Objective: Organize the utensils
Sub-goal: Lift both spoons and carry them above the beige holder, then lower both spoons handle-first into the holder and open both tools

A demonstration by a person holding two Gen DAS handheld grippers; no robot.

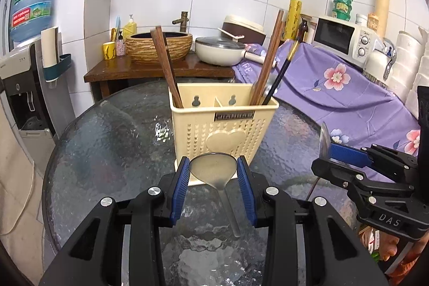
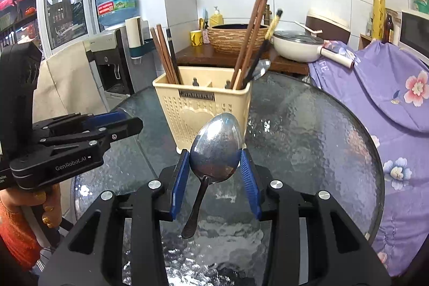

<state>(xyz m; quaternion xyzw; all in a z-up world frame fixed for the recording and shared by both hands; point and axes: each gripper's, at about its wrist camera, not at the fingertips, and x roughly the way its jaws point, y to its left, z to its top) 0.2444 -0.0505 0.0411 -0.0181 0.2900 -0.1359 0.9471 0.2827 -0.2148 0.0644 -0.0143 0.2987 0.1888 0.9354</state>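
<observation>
Glass table [image 1: 107,152] in tiled kitchen; each claw [image 1: 213,173] [image 2: 214,168] clamped on a spoon [image 1: 214,170] [image 2: 217,146].

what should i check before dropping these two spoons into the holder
1. Left gripper holds its spoon by the bowl: ok.
2. Right gripper holds its spoon by the bowl: ok.
3. Holder upright on the glass table: ok.
4. Free room in the holder: ok, middle gap between the chopsticks looks open.
5. Spoon handles pointing down toward the holder: not ok, both hang back toward the grippers.
6. Holder fixed against tipping: cannot tell.
</observation>
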